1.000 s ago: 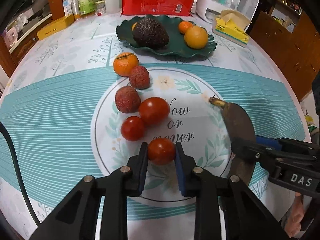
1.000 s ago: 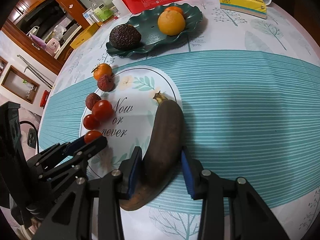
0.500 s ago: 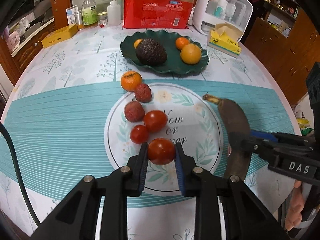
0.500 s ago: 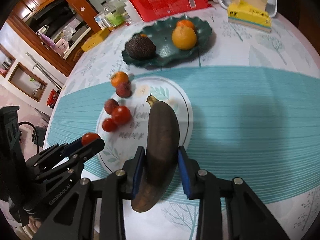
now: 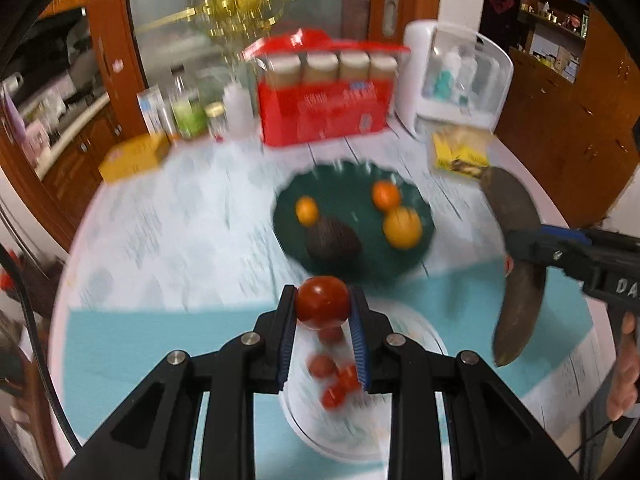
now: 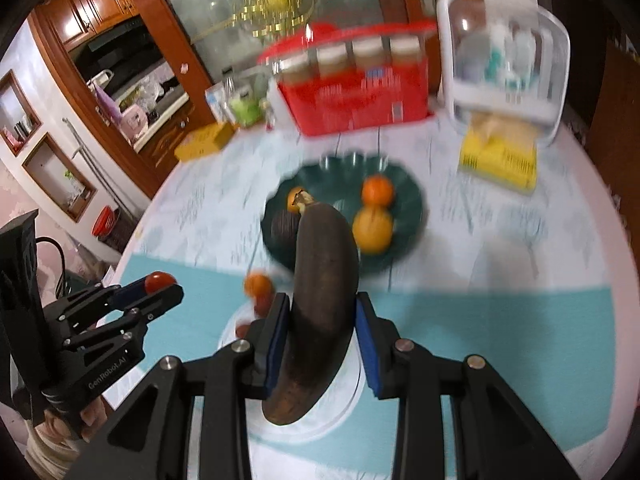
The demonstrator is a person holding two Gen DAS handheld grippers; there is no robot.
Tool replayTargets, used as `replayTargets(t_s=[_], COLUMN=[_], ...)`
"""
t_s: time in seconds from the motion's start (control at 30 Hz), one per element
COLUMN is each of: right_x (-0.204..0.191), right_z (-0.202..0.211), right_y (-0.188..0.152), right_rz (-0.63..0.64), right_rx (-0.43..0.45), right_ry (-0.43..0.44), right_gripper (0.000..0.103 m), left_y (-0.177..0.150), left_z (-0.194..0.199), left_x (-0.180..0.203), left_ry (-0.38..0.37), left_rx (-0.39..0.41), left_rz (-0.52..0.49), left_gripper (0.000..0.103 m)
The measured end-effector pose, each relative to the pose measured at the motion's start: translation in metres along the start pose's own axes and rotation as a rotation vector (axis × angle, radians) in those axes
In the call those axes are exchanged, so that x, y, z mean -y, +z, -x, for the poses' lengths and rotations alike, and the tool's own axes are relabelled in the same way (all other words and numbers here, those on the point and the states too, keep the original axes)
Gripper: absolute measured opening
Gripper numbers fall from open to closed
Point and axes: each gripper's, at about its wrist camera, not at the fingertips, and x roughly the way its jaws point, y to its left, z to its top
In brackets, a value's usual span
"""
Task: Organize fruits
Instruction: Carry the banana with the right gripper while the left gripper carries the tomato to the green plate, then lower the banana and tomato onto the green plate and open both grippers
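Note:
My left gripper (image 5: 322, 310) is shut on a red tomato (image 5: 322, 305) and hangs in the air over the table; it also shows at the left of the right wrist view, the left gripper (image 6: 160, 286). The right gripper (image 6: 322, 320) is shut on a dark overripe banana (image 6: 320, 300), lifted clear of the cloth; that banana (image 5: 516, 248) shows at the right of the left wrist view. Ahead sits a dark green plate (image 5: 340, 188) with an avocado (image 5: 332, 242) and three orange fruits. Several red fruits (image 5: 334, 380) lie blurred on the cloth below the left fingers.
At the table's far side stand a red box of jars (image 5: 324, 108), a white container (image 5: 456, 76), a yellow tissue pack (image 5: 460, 152), bottles (image 5: 188, 114) and a yellow box (image 5: 134, 156). A small orange (image 6: 259, 285) lies on the cloth before the plate. A hand (image 5: 624, 376) shows at the right edge.
Both grippers have risen off the table with their fruit, and the views now look further toward the plate and the back of the table. The picture has become motion-blurred.

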Motion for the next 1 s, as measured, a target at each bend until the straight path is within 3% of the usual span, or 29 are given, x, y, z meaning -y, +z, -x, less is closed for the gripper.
replayTargets(t_s=[0.2,0.37,0.67,0.83,1.0], right_x=[-0.002,-0.003,0.002,0.012,0.021], right_z=[0.011,-0.020,-0.140,-0.193,-0.215], right_y=[0.070,0.101,0.094,0.082,0.080], right_rz=[-0.013,-0.014,0.028,0.038,0.023], right_rx=[0.065,0.037,-0.136,-0.210,-0.229], right_ry=[-0.001,0.006,-0.007,-0.012,0.013], right_gripper=[0.033,0.033,0.033,0.033,0.033], left_y=[0.066,0.099,0.085,0.077,0.070], left_z=[0.000,-0.046,-0.173,-0.208,-0.234], left_x=[-0.010,-0.018,-0.028,-0.025,-0.027], left_ry=[0.064,0.061,-0.005,-0.022,-0.052], left_rx=[0.050,0.012,-0.101,-0.126,-0.167], left_rz=[0.004,0.029,0.125,0.138,0.174], left_gripper=[0.024,0.024,0.024,0.024,0.024])
